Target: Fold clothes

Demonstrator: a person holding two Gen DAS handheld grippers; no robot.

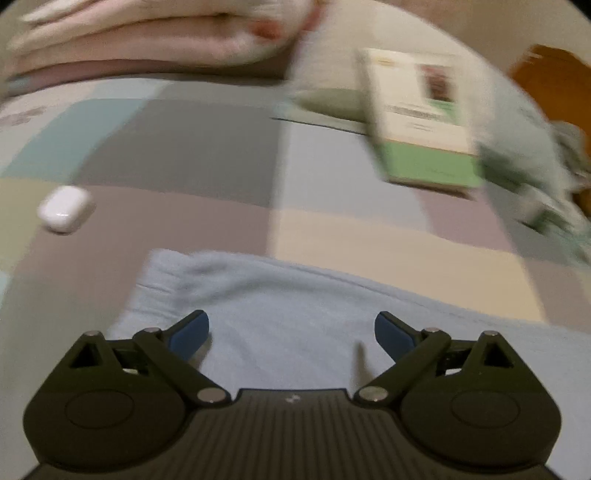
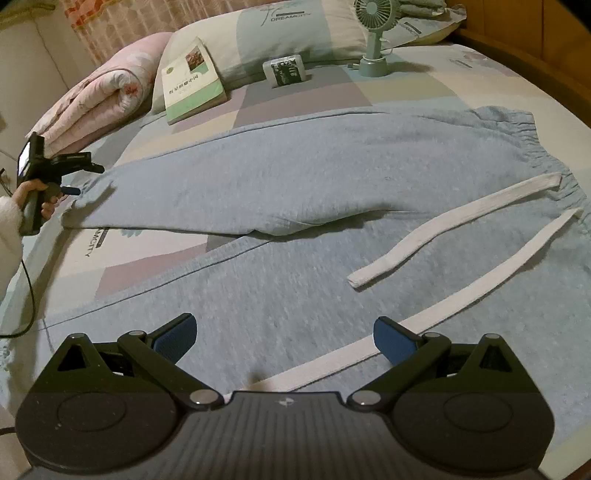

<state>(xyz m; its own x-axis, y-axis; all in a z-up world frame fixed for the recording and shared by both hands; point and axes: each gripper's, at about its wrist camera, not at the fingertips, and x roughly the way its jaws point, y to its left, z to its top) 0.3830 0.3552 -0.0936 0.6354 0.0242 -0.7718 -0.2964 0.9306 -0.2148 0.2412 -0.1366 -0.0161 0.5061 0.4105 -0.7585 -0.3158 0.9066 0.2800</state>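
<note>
My right gripper (image 2: 284, 338) is spread wide, empty, over the light blue sweatpants (image 2: 295, 177) lying flat on the patchwork bedsheet (image 2: 332, 88), a white drawstring (image 2: 454, 218) just ahead. My left gripper (image 1: 291, 334) gapes too, nothing in it, above a pant cuff (image 1: 229, 280). Farther off: white earbud case (image 1: 64, 208), green book (image 2: 192, 83), small fan (image 2: 375, 22).

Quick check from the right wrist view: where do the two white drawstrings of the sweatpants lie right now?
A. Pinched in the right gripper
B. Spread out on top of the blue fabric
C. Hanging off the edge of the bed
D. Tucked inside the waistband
B: both white drawstrings lie loose across the light blue sweatpants, running out from the waistband, and the right gripper is open over the fabric.
</note>
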